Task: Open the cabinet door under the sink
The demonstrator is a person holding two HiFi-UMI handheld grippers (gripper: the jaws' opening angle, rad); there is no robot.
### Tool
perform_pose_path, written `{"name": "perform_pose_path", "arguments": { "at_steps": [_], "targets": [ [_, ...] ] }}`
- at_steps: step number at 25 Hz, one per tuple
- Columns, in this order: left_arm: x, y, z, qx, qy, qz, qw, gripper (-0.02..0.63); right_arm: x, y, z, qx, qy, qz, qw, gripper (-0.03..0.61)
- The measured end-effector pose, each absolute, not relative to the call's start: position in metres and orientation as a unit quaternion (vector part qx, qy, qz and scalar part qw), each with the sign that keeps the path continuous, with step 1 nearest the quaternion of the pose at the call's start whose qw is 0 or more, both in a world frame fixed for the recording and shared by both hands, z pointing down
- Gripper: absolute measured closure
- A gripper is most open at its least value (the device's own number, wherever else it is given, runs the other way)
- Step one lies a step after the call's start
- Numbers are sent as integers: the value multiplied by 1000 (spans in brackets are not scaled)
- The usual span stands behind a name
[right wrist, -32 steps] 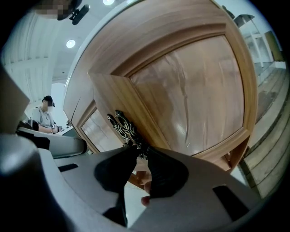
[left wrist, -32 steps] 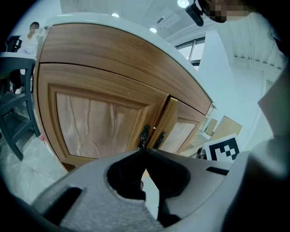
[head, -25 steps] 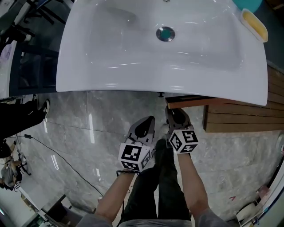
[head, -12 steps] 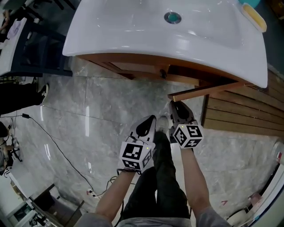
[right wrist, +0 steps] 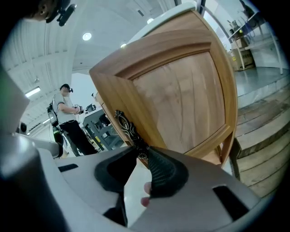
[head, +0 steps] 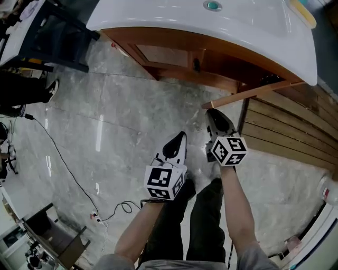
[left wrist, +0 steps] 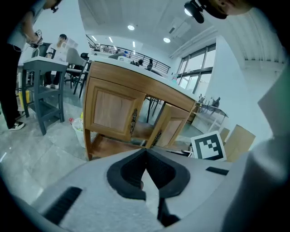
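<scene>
- Right gripper (head: 211, 112) (right wrist: 141, 152) jaws clamped on dark ornate door handle (right wrist: 127, 130) of right cabinet door (right wrist: 181, 97).
- That cabinet door (head: 253, 90) swung out open under white sink (head: 174, 16); it juts toward the person over the floor (head: 105, 132).
- Left gripper (head: 181, 135) (left wrist: 145, 151) jaws together, nothing between them, held above floor, just beside right gripper.
- Left cabinet door (left wrist: 112, 111) closed.
</scene>
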State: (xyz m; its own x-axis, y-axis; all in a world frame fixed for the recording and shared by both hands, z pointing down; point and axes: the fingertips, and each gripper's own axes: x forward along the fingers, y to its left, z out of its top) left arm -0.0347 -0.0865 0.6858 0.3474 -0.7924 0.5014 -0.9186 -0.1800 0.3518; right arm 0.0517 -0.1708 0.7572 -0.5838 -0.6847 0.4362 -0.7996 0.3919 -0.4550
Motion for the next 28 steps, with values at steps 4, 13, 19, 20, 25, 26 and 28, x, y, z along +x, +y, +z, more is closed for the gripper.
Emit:
{"name": "perform_pose_path", "arguments": {
  "at_steps": [4,13,19,20,25,26,28],
  "targets": [
    [-23,-70,691,742,-584,104,314,606,59,-159,758,424,-841,323,97,497],
    [17,-39,690,704,-625,97,323,606,82,-122,755,357,-871,315,120,497],
    [58,-25,692,696,-634,94,323,606,122,-91,755,324,-885,308,131,495],
    [66,-22,692,696,-634,93,324,606,130,-86,755,322,-885,308,133,495],
    [105,-15,691,702,-625,90,329,606,176,-64,757,335,-876,317,141,501],
    [113,-14,690,705,-622,91,328,606,186,-61,758,341,-873,320,140,506],
    [128,-13,689,711,-616,92,327,606,205,-58,758,354,-868,320,140,514]
  ]
}}
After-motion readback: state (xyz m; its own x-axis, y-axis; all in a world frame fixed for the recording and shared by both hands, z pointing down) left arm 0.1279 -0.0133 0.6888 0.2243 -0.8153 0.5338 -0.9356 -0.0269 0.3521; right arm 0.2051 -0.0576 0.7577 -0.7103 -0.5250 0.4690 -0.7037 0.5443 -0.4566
